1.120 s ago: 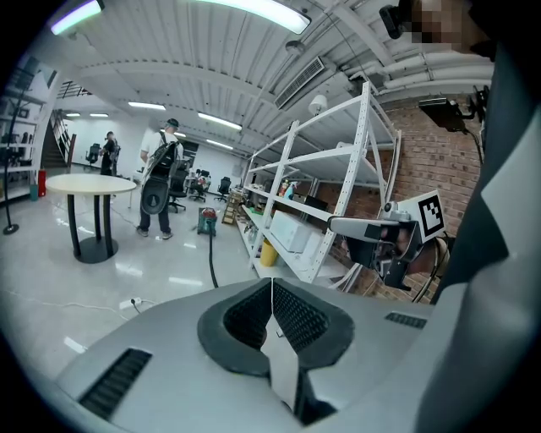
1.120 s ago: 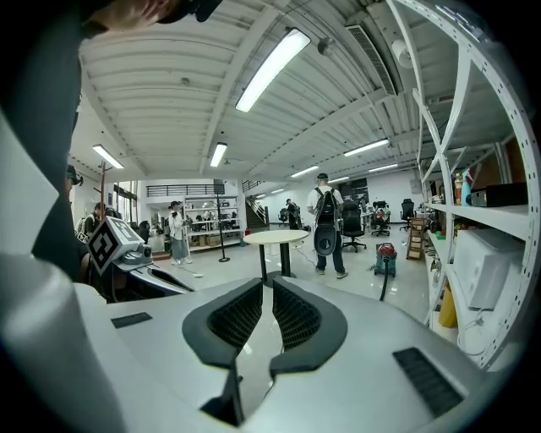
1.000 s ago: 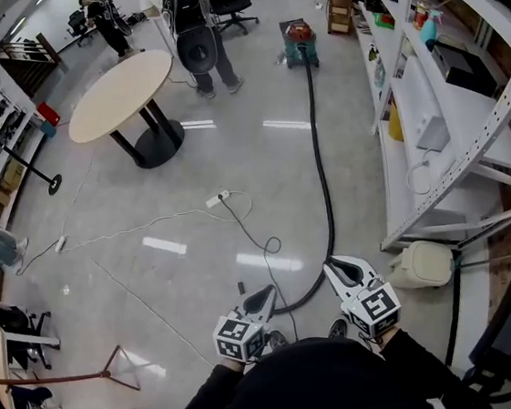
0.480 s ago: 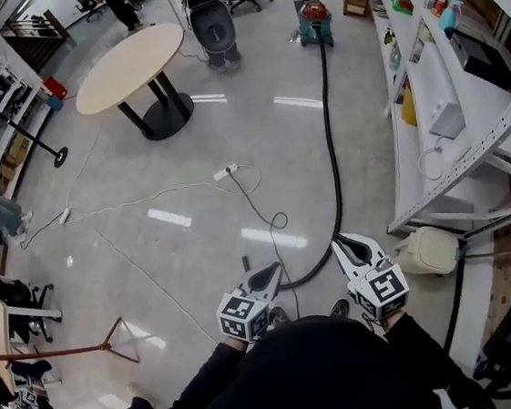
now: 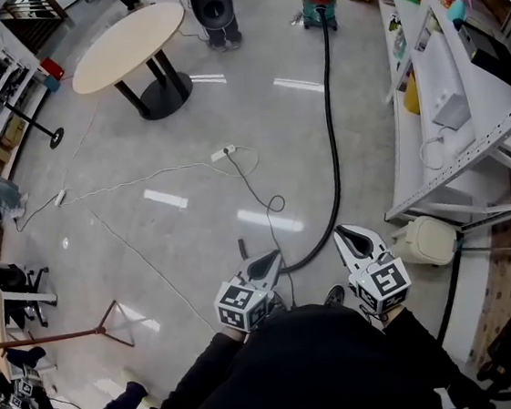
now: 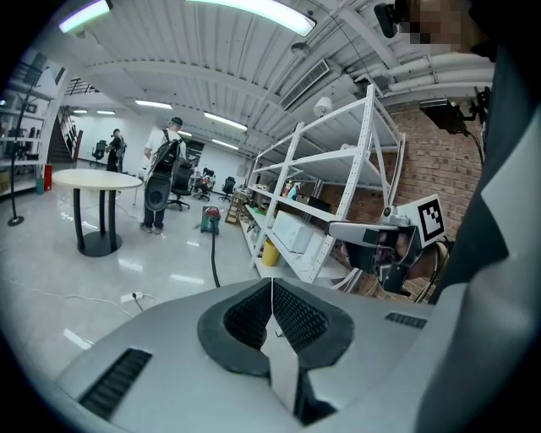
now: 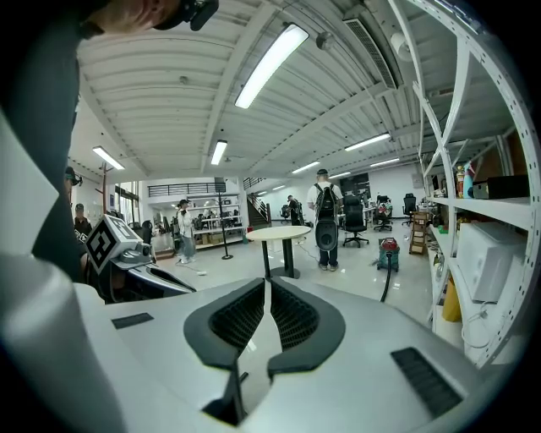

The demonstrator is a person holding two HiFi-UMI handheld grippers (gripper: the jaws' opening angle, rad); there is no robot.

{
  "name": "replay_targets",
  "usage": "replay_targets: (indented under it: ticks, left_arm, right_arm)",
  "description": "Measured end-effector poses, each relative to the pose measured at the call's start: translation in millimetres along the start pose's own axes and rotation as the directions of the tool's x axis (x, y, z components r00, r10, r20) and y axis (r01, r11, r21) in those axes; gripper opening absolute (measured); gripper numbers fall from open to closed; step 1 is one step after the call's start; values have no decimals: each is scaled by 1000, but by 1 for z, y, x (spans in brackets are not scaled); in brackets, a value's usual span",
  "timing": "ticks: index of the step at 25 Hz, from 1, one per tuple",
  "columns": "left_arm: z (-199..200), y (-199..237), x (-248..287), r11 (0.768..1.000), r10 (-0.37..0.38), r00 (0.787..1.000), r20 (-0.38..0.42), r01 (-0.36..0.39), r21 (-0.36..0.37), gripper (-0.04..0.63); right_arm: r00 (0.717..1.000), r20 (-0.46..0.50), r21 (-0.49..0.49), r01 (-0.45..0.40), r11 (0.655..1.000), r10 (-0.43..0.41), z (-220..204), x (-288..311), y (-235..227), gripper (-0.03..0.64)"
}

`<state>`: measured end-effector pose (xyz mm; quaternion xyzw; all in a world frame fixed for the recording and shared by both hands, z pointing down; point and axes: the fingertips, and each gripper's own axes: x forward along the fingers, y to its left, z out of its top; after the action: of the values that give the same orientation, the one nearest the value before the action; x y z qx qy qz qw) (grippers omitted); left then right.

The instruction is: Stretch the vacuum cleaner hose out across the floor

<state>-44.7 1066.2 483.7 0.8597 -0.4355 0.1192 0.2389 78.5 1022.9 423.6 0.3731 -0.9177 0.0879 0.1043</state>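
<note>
Pointing slightly downward side by side, left tool (image 5: 273, 257), right tool (image 5: 345, 233), both pressed together, empty.

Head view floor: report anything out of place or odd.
A power strip and its white cable sprawl across the open floor, and a dark cord loops beside the vacuum hose: a likely trip hazard. Nothing spilled or broken shows.

Round table (image 5: 127, 44), white shelving (image 5: 469, 149)
</note>
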Motion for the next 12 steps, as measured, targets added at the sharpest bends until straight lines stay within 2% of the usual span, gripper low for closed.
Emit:
replay_targets:
  ticks: [12]
  left_arm:
    - [-1,-7,3,1000,-1,1000,-3,1,7,20]
  right_arm:
    - [1000,3,1,-5,1000,5,-3,-6,1,32]
